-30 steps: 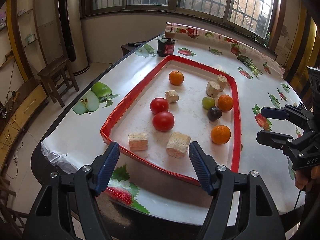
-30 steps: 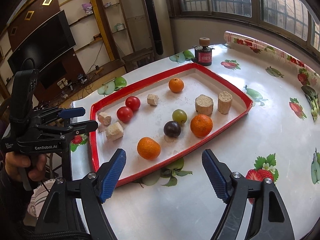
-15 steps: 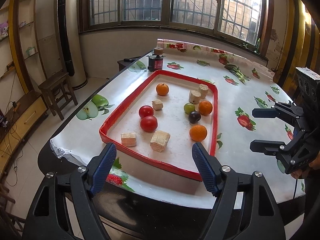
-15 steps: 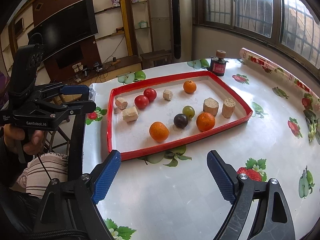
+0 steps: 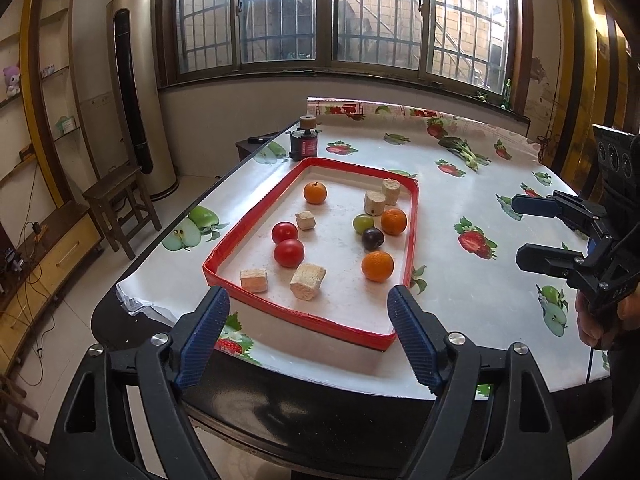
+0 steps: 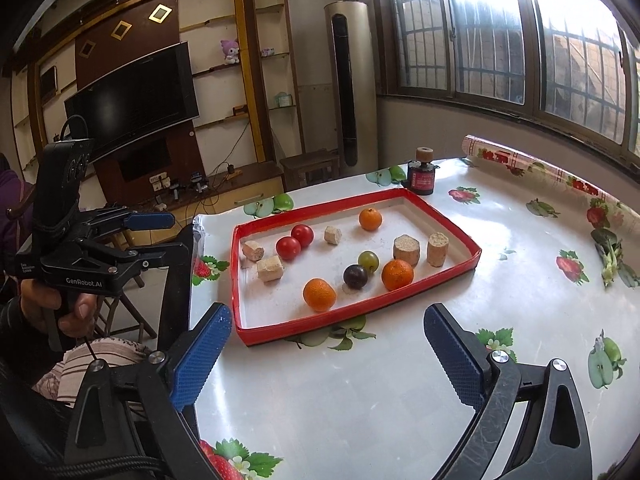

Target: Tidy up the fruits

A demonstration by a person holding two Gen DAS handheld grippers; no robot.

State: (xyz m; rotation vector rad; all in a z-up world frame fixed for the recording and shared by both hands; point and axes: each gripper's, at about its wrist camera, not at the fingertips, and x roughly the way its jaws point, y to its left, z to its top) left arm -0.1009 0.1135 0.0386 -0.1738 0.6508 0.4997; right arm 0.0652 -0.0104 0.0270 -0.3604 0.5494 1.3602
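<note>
1. Left wrist view: left gripper (image 5: 308, 336) gapes wide and empty at 6 o'clock, short of the red tray (image 5: 236, 238).
2. Tomatoes (image 5: 289, 253) sit left, oranges (image 5: 377, 266) right, inside it.
3. Right gripper (image 5: 528, 232) hangs wide, empty, at 3 o'clock.

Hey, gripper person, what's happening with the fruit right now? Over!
Left gripper open, empty. Right gripper open, empty. Fruit untouched in red tray. Nothing blocking.

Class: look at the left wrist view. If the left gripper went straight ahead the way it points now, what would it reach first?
Probably the near red rim of the tray, then the tan block. The left gripper is open and empty; depth is uncertain.
</note>
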